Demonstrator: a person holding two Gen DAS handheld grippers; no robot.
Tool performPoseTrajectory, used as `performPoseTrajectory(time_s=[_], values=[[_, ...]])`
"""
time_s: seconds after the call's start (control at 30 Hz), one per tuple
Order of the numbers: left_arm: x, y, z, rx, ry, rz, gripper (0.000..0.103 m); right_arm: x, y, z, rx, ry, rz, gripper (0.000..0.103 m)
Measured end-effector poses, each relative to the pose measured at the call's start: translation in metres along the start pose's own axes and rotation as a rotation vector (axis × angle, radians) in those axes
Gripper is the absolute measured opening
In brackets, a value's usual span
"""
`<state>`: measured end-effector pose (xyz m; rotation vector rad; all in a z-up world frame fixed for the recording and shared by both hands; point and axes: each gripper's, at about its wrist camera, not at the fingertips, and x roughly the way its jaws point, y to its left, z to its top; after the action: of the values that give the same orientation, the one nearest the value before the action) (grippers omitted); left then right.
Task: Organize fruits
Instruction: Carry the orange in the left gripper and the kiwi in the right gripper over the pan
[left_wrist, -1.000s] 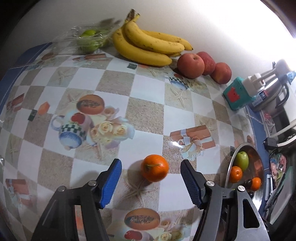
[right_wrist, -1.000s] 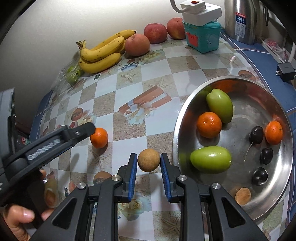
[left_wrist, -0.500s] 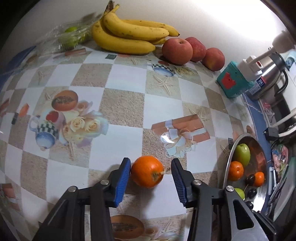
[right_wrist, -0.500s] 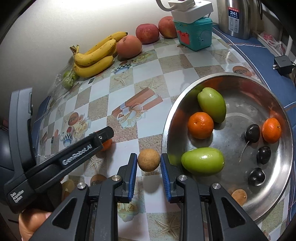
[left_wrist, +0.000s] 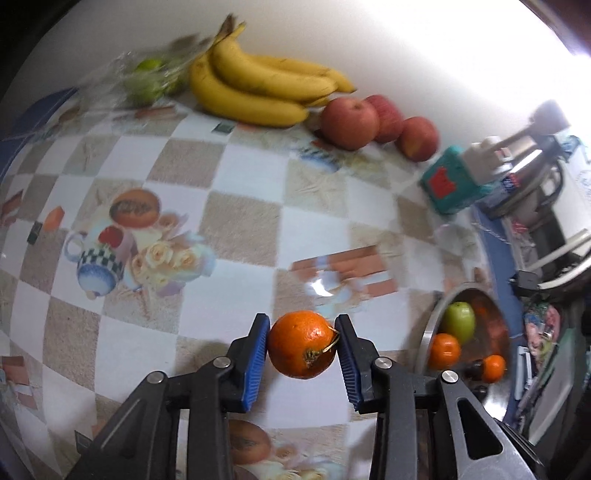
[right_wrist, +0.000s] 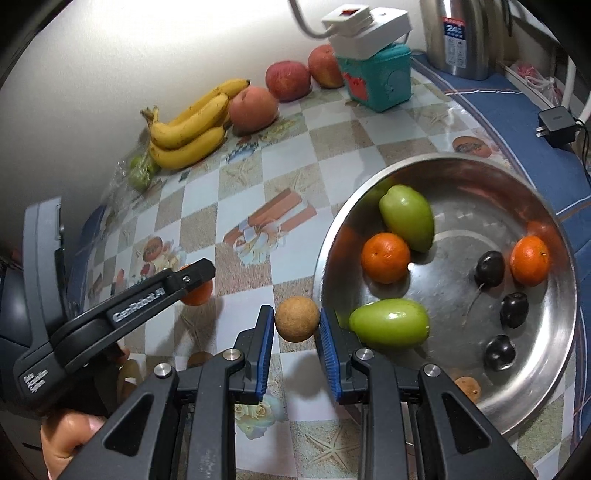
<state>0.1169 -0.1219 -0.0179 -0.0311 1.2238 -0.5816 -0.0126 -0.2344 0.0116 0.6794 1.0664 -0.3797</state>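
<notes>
My left gripper (left_wrist: 302, 341) is closing its jaws on an orange tangerine (left_wrist: 295, 356), and both blue pads touch its sides above the checked tablecloth. In the right wrist view the same tangerine (right_wrist: 197, 295) peeks out behind the left gripper's finger (right_wrist: 166, 291). My right gripper (right_wrist: 297, 326) is shut on a small round brown fruit (right_wrist: 297, 317), held just left of the steel bowl's rim (right_wrist: 319, 280). The bowl (left_wrist: 428, 332) holds two green fruits, two tangerines, three dark plums and a small brown fruit.
Bananas (right_wrist: 188, 129) and three red apples (right_wrist: 288, 79) lie along the back wall, with a bag of green fruit (right_wrist: 140, 170) to their left. A teal box (right_wrist: 380, 81) carrying a white power strip, a steel kettle (right_wrist: 461, 37) and a black charger (right_wrist: 557, 125) stand at the back right.
The left jaws have closed in from wide apart until the pads meet the tangerine. The right gripper, still holding the brown fruit, has edged closer to the bowl.
</notes>
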Motion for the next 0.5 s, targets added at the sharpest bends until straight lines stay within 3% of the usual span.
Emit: performPoseTrajectory(time_s=[0.2, 0.5], values=[[-0.010, -0.038, -0.005, 0.076, 0.008, -0.086, 0.039, -0.022, -0.028, 0.005, 0.077, -0.052, -0.045, 0.027], [0.008, -0.104, -0.034, 0.225, 0.082, -0.118, 0.039, -0.033, -0.079, 0.001, 0.190, -0.039, -0.144, 0.027]])
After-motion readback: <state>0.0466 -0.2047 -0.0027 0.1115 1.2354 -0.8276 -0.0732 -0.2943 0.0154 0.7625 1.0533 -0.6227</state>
